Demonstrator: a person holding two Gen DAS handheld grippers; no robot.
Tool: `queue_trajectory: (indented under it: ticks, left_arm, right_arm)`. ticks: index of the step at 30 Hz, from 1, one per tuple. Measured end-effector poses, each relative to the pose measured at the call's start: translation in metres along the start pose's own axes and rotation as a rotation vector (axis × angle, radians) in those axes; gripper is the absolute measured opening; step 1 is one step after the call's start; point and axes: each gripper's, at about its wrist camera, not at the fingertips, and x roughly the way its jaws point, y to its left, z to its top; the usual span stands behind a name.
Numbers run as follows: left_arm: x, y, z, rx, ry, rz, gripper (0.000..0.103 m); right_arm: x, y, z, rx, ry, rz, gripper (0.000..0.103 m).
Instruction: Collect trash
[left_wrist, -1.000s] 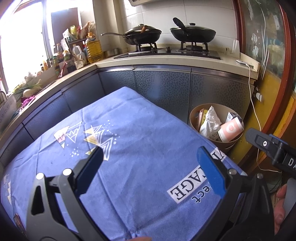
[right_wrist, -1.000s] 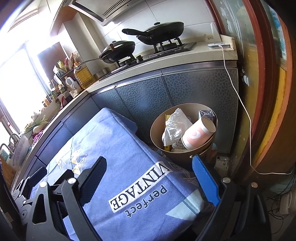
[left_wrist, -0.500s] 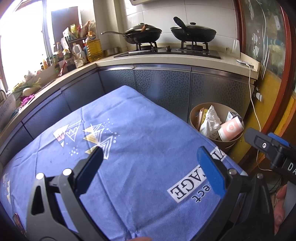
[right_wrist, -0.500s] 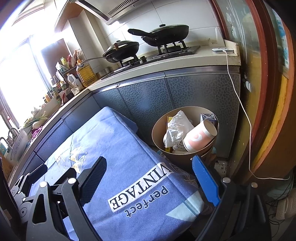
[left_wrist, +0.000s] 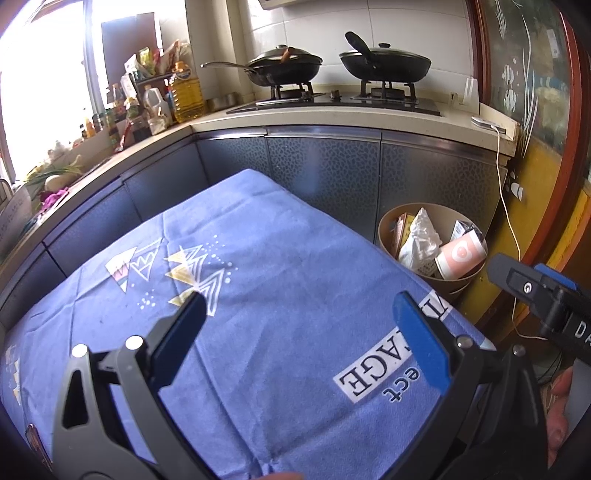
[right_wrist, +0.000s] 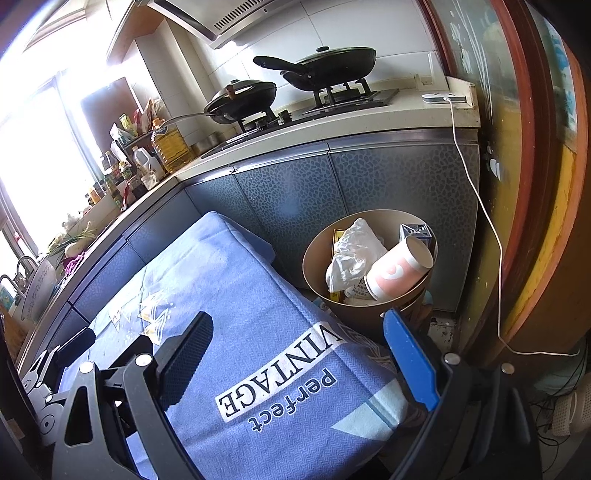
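Both my grippers, left (left_wrist: 299, 332) and right (right_wrist: 295, 354), hover with fingers spread wide and empty above the blue cloth (left_wrist: 280, 266). Past its far-right edge, near the cabinets, the trash bin (right_wrist: 314, 258) holds a cup (right_wrist: 397, 271) and crumpled paper (right_wrist: 351, 258).

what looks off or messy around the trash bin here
The pink paper cup lies tilted on top of the heap in the brown bin, its mouth poking above the rim beside crumpled white paper. The bin looks overfilled. Nothing seems spilled on the blue tablecloth.
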Motion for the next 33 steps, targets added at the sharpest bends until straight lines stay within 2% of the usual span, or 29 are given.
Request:
queue_trajectory:
  ticks: [33]
  left_arm:
    - [0.0076,-0.0032,-0.0041,-0.002,0.032,-0.027,0.097]
  right_arm:
    - [0.0034,-0.0007,-0.0026,0.001,0.005,0.001,0.092]
